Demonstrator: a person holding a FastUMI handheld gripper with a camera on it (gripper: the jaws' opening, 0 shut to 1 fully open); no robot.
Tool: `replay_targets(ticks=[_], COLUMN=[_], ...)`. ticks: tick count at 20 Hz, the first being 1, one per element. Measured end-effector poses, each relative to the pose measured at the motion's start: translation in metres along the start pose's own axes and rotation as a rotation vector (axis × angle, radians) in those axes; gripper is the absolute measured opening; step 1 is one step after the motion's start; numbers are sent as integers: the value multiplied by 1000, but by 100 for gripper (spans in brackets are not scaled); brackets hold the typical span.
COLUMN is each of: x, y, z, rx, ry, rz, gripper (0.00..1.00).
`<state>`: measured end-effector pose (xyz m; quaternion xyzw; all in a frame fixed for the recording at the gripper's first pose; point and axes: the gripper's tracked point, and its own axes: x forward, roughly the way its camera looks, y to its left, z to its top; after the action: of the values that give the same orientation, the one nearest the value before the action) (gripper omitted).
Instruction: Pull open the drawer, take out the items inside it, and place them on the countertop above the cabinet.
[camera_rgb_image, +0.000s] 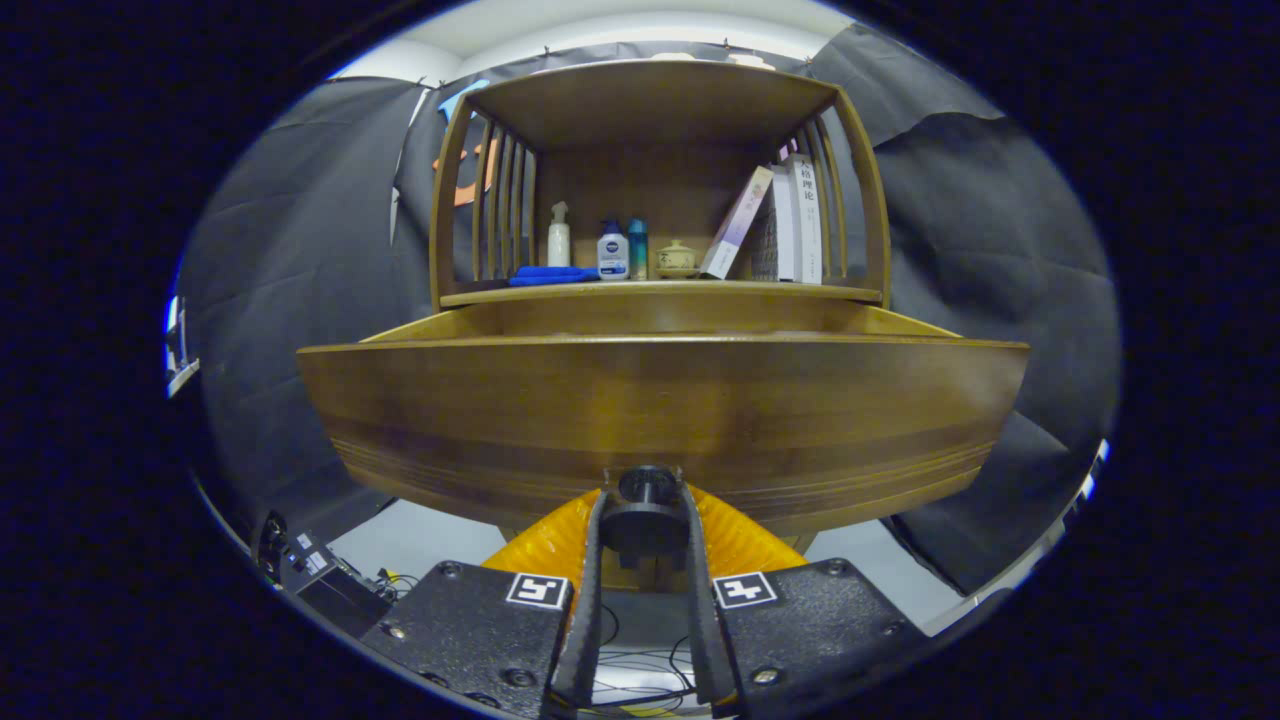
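A wooden cabinet stands ahead with its drawer (660, 400) pulled out toward me. The drawer's broad front panel hides what lies inside. A black round knob (645, 510) sticks out from the lower middle of that panel. My gripper (645, 525) is shut on the knob, with one orange-backed finger (592, 560) pressing on each side of it. Above the drawer runs the countertop (660, 291), the floor of an open wooden shelf.
On the countertop stand a folded blue cloth (550, 274), a white spray bottle (558, 236), two lotion bottles (613, 250), a small lidded pot (677, 259) and leaning books (775, 222). Black equipment and cables (320, 575) lie on the floor at lower left.
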<state>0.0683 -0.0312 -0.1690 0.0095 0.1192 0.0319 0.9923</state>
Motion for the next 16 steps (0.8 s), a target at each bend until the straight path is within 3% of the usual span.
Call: replay_targets(ticks=[8,10,15,16], x=[-1,-6,-27,-32], y=[-4,-12,-25,-28], z=[-3,1,22,31], rx=[-55,-62,-19,-2], ry=[11,7,-12,-20], rz=[6,3,1,1], gripper=[42,50,97,97])
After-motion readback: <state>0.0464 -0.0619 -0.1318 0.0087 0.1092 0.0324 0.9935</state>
